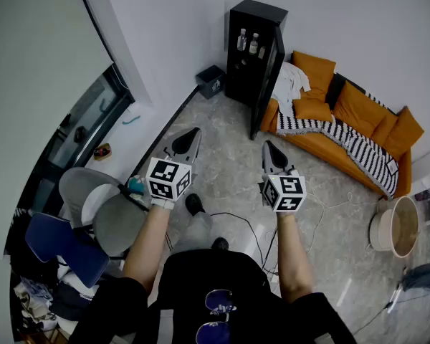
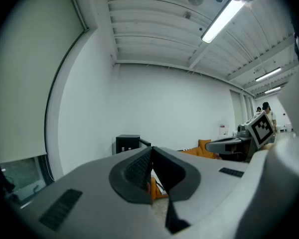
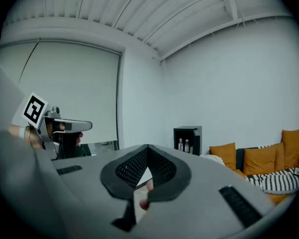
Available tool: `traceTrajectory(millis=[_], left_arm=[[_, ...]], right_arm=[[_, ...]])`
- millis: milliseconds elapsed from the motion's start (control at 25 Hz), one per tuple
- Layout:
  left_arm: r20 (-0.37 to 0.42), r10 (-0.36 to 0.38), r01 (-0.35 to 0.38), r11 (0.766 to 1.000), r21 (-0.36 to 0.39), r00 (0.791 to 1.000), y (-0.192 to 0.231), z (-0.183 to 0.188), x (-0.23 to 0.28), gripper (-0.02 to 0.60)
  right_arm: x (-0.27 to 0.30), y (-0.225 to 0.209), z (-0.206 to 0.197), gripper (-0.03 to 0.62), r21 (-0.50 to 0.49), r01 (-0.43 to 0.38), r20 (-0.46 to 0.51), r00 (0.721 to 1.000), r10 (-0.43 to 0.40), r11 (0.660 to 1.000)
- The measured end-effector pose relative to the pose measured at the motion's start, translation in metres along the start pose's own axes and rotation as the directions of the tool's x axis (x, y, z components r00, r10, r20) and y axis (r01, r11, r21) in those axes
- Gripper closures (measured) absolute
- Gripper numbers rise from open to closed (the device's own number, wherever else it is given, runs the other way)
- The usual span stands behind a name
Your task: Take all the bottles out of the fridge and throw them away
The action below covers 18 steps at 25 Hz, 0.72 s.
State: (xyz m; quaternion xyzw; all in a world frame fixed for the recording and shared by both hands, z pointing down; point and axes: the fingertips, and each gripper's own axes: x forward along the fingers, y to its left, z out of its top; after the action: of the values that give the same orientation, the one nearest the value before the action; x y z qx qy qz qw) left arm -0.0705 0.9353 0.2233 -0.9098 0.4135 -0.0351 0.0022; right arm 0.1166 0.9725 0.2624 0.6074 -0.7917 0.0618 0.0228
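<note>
A small black fridge point(image 1: 252, 45) stands against the far wall with its door point(image 1: 267, 77) swung open. Clear bottles point(image 1: 241, 39) point(image 1: 254, 44) stand on its upper shelf, and they also show in the right gripper view as two bottles point(image 3: 180, 144) point(image 3: 187, 145) in the fridge point(image 3: 188, 140). My left gripper point(image 1: 191, 133) and right gripper point(image 1: 268, 147) are held out level side by side, well short of the fridge, both shut and empty. The left gripper point(image 2: 150, 151) has its jaws pressed together, with the fridge point(image 2: 127, 143) far behind. The right gripper point(image 3: 148, 148) is likewise shut.
A small dark bin point(image 1: 211, 80) sits on the floor left of the fridge. An orange sofa point(image 1: 347, 117) with a striped blanket runs along the right. A round tub point(image 1: 401, 226) stands at far right. Grey and blue chairs point(image 1: 104, 210) crowd the left; cables cross the floor.
</note>
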Motion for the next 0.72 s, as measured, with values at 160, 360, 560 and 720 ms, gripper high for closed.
traceTrajectory(millis=[160, 360, 560, 720], left_arm=[[-0.002, 0.0, 0.0, 1.0, 0.009, 1.0, 0.003, -0.002, 0.006, 0.583], [-0.003, -0.002, 0.002, 1.0, 0.004, 1.0, 0.022, -0.007, 0.024, 0.583], [-0.002, -0.016, 0.016, 1.0, -0.001, 1.0, 0.053, -0.015, 0.055, 0.583], [0.0, -0.025, 0.025, 1.0, -0.007, 1.0, 0.095, -0.023, 0.088, 0.583]], right_arm=[[0.006, -0.002, -0.001, 0.594, 0.0, -0.002, -0.004, 1.0, 0.002, 1.0], [0.029, -0.003, -0.001, 0.594, 0.0, -0.002, -0.005, 1.0, 0.002, 1.0], [0.073, -0.009, -0.006, 0.594, -0.007, 0.004, -0.018, 1.0, -0.004, 1.0], [0.125, -0.01, -0.005, 0.594, -0.012, 0.011, -0.031, 0.999, -0.012, 1.0]])
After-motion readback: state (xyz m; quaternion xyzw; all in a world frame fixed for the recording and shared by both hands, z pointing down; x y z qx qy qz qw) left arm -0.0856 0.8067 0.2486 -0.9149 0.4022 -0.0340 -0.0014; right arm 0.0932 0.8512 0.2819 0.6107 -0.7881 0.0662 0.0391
